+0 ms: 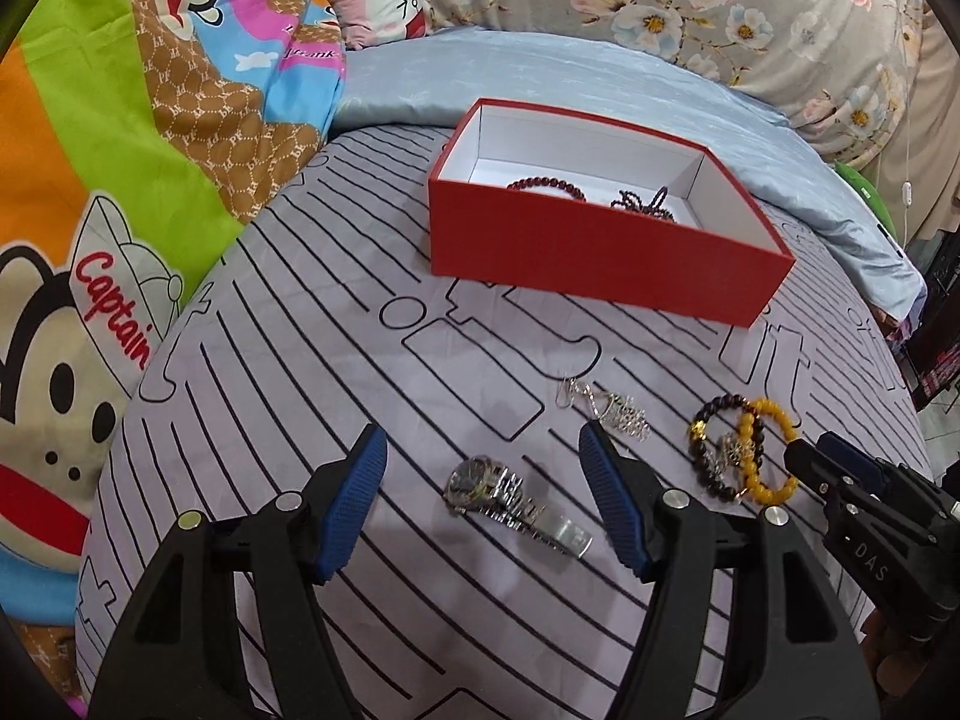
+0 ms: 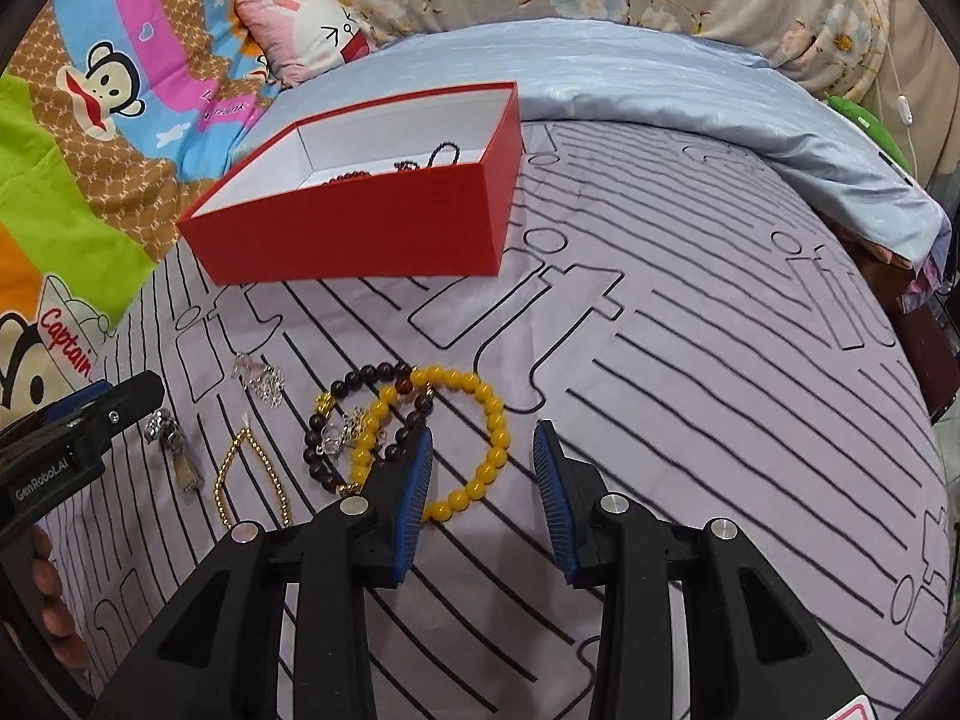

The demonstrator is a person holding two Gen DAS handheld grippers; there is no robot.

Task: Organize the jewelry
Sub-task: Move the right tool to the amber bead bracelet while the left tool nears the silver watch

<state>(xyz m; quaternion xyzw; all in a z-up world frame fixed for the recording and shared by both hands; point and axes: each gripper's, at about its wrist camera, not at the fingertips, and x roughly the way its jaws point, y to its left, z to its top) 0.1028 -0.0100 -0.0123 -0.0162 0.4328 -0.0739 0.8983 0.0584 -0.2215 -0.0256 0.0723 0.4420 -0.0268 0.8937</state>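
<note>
Lying on the lilac bed sheet with black line print [image 1: 288, 360] in front of the open red cardboard box [image 1: 600, 252] are a silver metal wristwatch [image 1: 510, 495], a yellow bead bracelet [image 2: 480, 438] and a dark bead bracelet [image 2: 360, 396] — two beaded pieces already sit inside the box. The left hand-held gripper [image 1: 480, 450] hangs released over the watch; the right hand-held gripper [image 2: 483, 456], also released, straddles the yellow bracelet's rim without pinching it.
</note>
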